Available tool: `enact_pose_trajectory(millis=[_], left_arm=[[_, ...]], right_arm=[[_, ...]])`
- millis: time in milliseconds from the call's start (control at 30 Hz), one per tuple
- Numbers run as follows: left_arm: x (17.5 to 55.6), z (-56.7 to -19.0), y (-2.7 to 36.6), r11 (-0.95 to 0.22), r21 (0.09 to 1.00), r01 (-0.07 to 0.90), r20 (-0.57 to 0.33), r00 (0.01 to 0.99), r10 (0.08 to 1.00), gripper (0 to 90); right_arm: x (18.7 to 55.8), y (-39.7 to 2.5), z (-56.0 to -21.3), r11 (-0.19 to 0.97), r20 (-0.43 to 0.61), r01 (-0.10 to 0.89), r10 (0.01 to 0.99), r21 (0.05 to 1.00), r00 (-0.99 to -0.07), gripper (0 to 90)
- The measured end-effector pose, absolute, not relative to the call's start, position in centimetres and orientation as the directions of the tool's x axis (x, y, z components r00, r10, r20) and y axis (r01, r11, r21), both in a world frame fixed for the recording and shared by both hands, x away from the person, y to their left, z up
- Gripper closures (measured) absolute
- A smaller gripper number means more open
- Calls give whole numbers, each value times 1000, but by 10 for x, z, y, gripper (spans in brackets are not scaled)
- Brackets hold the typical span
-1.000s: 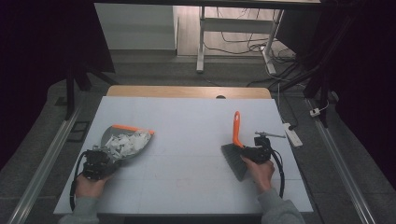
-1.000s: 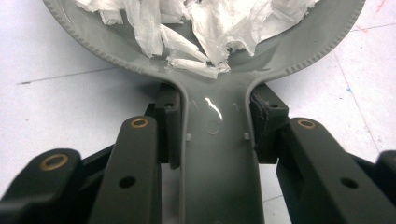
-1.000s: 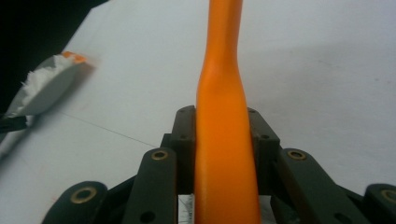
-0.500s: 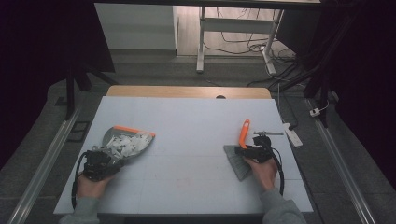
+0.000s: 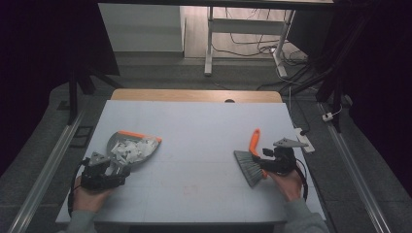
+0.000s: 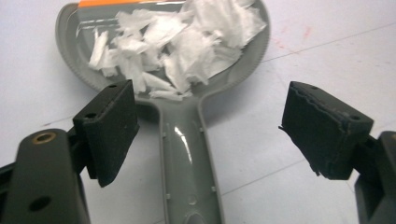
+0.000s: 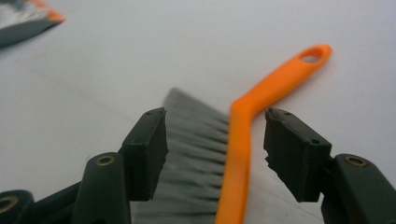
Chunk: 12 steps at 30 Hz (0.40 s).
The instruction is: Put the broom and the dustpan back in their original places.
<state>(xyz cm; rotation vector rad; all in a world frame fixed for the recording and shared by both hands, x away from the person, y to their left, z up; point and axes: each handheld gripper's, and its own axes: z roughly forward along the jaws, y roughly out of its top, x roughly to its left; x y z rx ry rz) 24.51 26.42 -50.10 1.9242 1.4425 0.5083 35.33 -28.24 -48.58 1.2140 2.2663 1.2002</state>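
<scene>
Presently catalogued on the white worktop [image 5: 194, 126]: one grey dustpan [image 5: 132, 147] with orange lip, loaded with torn white paper scraps [image 6: 182, 37], lying at the left; one hand brush [image 5: 250, 162], grey bristles and orange handle, lying at the right. Left tongs [image 6: 210, 135] stand open, jaws spread either side of the dustpan's handle, gripping nothing; that handle runs straight out from the tongs to the pan beyond. Right tongs [image 7: 215, 154] likewise stand open, straddling the brush without clamping it; the brush's long axis leads away from them, hanging hole at the far end. Each item lies nearest its own hand, well apart from the other.
</scene>
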Motion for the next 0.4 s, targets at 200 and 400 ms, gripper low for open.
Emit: enact_pose_trajectory(millis=[200,400], left_arm=[[240,-496,265,-190,743,642,-106,393,914,226],[242,-495,260,-226,750,621,-103,448,888,238]], right_arm=[[334,-284,-487,383,51,470,730,796,-682,407],[329,-286,-488,389,51,441,700,809,-712,413]])
